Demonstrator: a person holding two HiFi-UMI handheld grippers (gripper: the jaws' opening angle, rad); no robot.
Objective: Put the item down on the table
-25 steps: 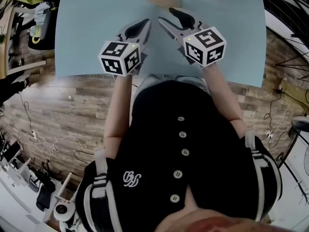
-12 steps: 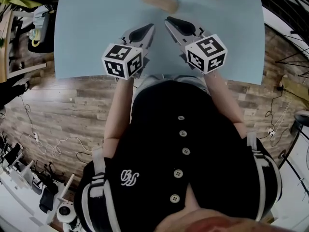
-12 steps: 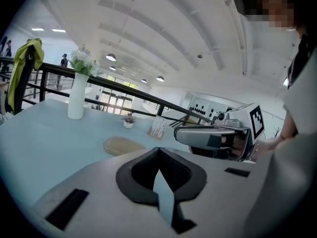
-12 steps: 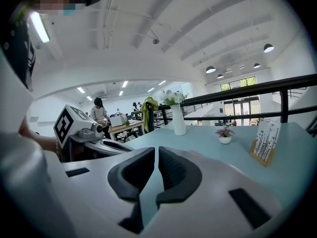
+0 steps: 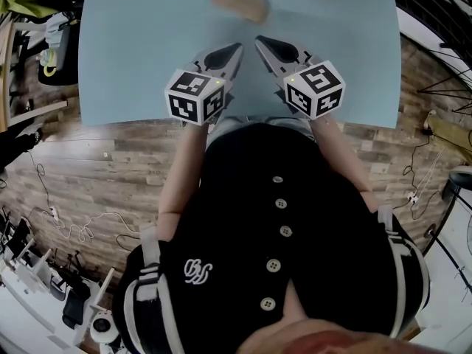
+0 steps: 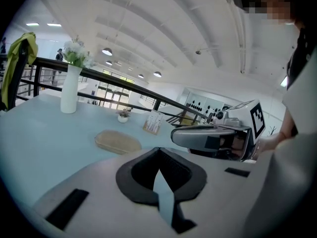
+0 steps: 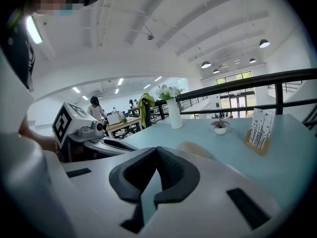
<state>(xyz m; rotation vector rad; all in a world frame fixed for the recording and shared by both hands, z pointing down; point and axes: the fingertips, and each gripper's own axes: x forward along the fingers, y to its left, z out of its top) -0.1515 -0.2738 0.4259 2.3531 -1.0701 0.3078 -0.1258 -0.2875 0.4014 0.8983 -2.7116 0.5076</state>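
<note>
Right gripper: fingers have just been closing and are now together, nothing between them. Left gripper: fingers together too, empty. The tan oval item lies flat on the table ahead of both tips, untouched. Placing looks done, which likely explains the empty fingers.

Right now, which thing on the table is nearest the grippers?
The tan oval dish, just ahead of the left gripper and right gripper; the white vase, potted plant and card stand sit farther back.
</note>
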